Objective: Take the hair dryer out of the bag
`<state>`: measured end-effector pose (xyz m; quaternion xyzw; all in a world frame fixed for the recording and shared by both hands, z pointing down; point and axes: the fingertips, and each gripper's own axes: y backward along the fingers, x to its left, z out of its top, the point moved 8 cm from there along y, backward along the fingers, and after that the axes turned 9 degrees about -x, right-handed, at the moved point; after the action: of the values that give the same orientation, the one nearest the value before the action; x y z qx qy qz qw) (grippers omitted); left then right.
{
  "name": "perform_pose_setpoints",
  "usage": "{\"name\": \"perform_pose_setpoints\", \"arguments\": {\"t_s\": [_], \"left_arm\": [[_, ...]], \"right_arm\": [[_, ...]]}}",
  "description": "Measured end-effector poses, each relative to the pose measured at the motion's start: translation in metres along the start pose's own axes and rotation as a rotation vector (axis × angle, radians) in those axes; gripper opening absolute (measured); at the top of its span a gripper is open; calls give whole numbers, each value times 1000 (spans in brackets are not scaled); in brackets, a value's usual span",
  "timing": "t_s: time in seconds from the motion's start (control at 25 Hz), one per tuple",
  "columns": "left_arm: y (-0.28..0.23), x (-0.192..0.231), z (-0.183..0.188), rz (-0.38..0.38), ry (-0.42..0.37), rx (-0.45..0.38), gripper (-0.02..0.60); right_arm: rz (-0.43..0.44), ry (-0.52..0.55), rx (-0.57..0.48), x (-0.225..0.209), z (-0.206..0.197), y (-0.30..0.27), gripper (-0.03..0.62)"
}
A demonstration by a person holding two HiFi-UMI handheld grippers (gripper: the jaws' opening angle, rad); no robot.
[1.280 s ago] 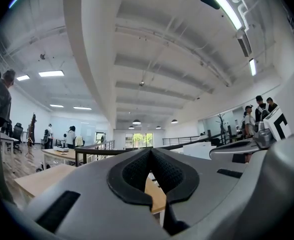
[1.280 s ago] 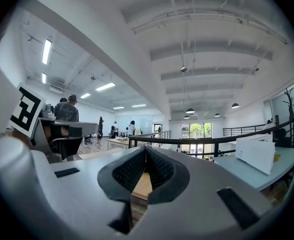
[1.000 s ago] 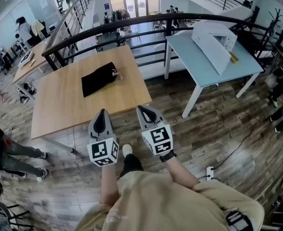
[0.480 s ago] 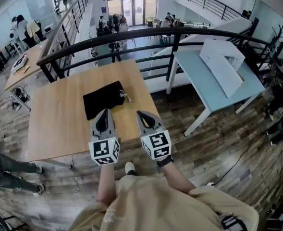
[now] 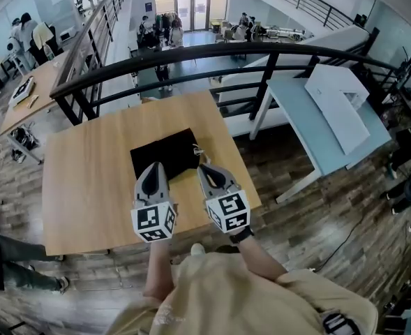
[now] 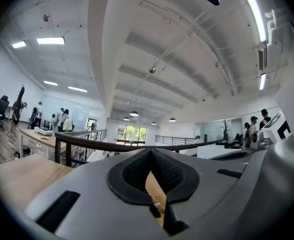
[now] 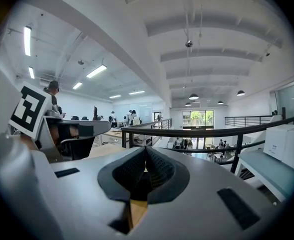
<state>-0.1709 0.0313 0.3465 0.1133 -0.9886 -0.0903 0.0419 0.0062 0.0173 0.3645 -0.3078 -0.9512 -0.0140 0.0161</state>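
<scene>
In the head view the black bag [image 5: 167, 152] lies flat near the middle of the wooden counter [image 5: 79, 187]. A pale drawstring [image 5: 198, 149] trails from its right end, so the mouth is probably there. No hair dryer shows, so I judge it is inside the bag and the task is not yet begun. The left gripper [image 5: 151, 166] and right gripper [image 5: 204, 167] are held side by side over the counter's near part, with their tips at the bag's near edge. That stance would suit pinning the cloth with one and working the mouth with the other, though I cannot tell whether either touches it. In the left gripper view the jaws meet at the tips with nothing between them. Only a slice of counter shows through the gap behind the pads, with the railing [image 6: 87, 141] beyond. The right gripper view shows the same: jaws closed and empty, looking out over the counter. Both would have to open before either could take the bag.
</scene>
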Motion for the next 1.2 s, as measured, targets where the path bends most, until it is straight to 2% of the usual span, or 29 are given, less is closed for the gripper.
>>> {"name": "perform_pose_setpoints", "arguments": {"t_s": [0.4, 0.6, 1.2], "left_arm": [[-23, 33, -51, -7, 67, 103, 12], [-47, 42, -69, 6, 37, 145, 12], [-144, 68, -155, 33, -18, 402, 14]], "right_arm": [[5, -13, 98, -6, -40, -36, 12], [24, -30, 114, -28, -58, -68, 12], [88, -115, 243, -90, -118, -158, 12]]}}
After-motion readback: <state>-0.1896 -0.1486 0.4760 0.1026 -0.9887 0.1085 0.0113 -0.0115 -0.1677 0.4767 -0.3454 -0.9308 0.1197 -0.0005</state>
